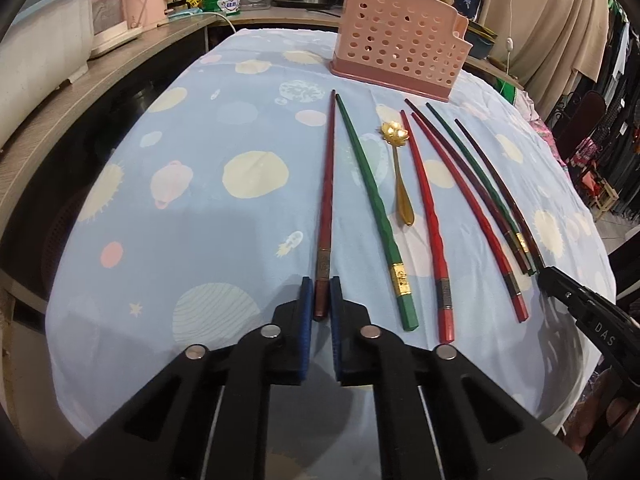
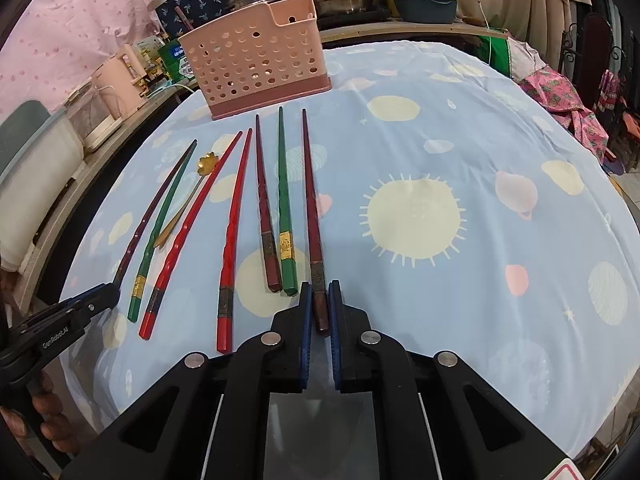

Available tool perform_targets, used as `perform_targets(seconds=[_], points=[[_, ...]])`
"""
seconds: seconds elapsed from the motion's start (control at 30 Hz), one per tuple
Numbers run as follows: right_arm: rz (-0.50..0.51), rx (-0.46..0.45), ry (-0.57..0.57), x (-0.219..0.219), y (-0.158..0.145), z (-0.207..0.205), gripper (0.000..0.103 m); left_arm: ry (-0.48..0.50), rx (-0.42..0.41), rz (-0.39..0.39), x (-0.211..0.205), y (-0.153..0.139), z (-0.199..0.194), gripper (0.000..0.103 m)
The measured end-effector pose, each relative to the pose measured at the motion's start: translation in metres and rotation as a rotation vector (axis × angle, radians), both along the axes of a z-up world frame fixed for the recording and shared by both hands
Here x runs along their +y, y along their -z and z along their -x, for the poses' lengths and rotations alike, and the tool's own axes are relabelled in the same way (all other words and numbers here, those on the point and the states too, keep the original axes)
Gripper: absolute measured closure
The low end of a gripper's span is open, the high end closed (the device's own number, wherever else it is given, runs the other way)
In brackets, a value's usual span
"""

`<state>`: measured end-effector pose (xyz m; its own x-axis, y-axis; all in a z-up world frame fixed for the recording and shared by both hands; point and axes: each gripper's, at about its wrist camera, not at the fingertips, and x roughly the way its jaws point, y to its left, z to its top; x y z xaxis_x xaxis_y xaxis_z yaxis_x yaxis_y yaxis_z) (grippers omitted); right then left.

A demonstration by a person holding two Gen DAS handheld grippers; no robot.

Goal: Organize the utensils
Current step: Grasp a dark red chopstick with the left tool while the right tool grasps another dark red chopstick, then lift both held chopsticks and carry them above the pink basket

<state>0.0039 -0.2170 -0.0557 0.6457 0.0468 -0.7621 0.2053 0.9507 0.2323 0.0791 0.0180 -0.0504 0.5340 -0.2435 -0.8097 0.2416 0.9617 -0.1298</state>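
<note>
Maroon stick, L: left gripper jaws clenched on its butt end, 6 o'clock of cloth.
Maroon stick, R: right gripper jaws likewise clamped on its butt.
Holder: 12 o'clock, upright.
Lift: raise level, tips clear of neighbours, then drop tip-first into holder.

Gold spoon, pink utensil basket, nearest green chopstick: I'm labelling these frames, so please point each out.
gold spoon (image 1: 401, 184), left wrist view, on its handle.
pink utensil basket (image 2: 256, 60), right wrist view, on its perforated front wall.
green chopstick (image 1: 370, 192), left wrist view, mid-shaft.
</note>
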Motion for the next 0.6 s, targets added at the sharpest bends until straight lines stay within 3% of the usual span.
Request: perform_targets(seconds=[0.3, 0.6], points=[[0.000, -0.064, 0.016, -0.003, -0.025, 0.014, 0.096, -0.006, -0.009, 0.032, 0.006, -0.016, 0.008, 0.096], [-0.001, -0.150, 0.038, -0.011, -0.063, 0.023, 0.096, -0.032, -0.084, 0.062, 0.017, -0.057, 0.016, 0.096]])
